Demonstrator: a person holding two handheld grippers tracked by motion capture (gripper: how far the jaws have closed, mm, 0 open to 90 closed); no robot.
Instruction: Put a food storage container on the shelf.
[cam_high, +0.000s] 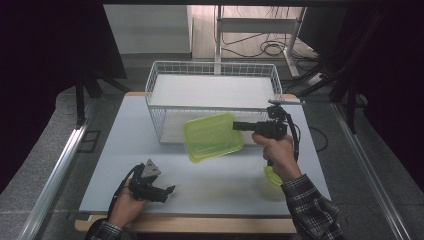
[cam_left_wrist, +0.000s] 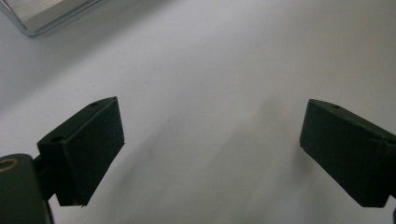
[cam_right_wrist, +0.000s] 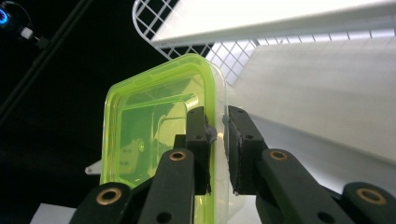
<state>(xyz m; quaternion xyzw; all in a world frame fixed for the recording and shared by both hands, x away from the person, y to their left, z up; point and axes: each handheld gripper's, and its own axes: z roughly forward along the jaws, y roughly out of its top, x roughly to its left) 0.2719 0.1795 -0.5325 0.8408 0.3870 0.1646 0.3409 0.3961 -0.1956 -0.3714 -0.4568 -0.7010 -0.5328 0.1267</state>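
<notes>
A see-through yellow-green plastic container (cam_high: 212, 137) hangs tilted above the table, just in front of the wire basket (cam_high: 151, 82). My right gripper (cam_high: 239, 126) comes in from the right and is shut on the container's right edge. In the right gripper view the two black jaws pinch the rim of the container (cam_right_wrist: 140, 121) between them, at the gripper's tips (cam_right_wrist: 217, 122). My left gripper (cam_high: 169, 190) rests low at the table's front left. Its jaws stand wide apart in the left gripper view (cam_left_wrist: 210, 140), with only bare table between them.
The white wire basket (cam_right_wrist: 154, 23) stands at the back middle of the grey table (cam_high: 125, 150) and has a shelf inside. A second yellow-green piece (cam_high: 271, 176) lies on the table under the right forearm. Dark stands and cables are beyond the table.
</notes>
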